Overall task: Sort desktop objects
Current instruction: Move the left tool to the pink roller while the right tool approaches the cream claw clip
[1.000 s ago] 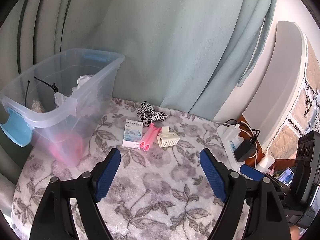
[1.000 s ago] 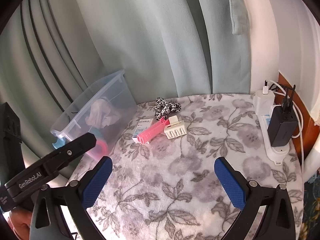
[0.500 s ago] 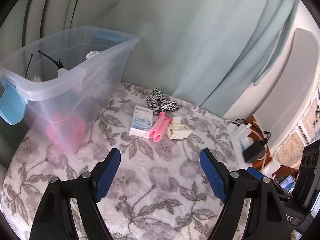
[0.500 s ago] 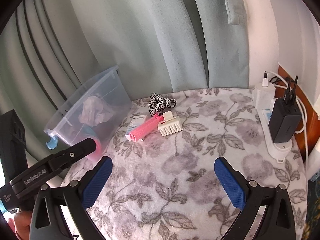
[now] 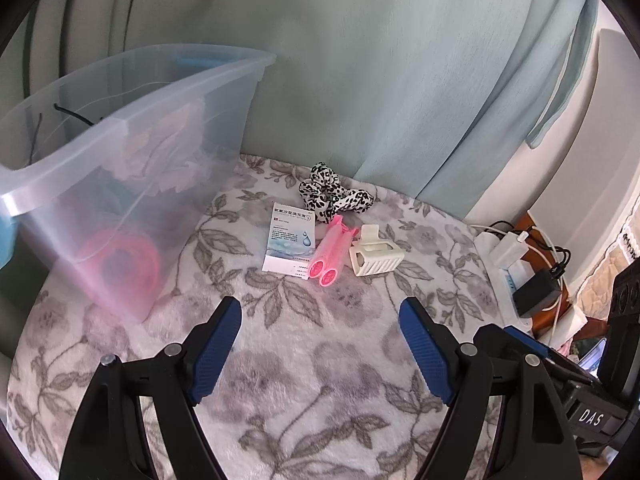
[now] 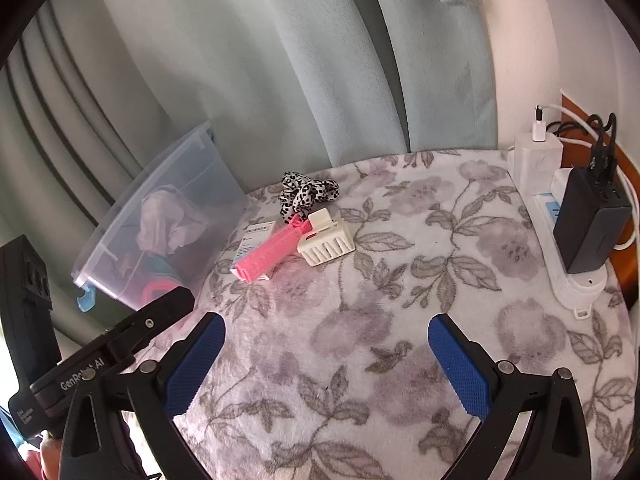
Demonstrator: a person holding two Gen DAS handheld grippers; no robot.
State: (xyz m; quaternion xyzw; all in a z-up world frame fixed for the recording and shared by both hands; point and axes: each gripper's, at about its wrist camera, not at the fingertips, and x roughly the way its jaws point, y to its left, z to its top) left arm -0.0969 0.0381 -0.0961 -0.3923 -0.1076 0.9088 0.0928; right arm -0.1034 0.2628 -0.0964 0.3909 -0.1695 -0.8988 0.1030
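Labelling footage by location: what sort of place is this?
Probably a bedroom corner: pale green curtains behind a floral fleece-covered table, a leopard-print fabric scrunchie, and a white power strip.

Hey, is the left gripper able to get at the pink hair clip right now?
Probably yes. The left gripper is open and empty, with only bare blanket between it and the pink hair clip. The clip lies tight between the small box and the white clip, so the fingers could nudge those.
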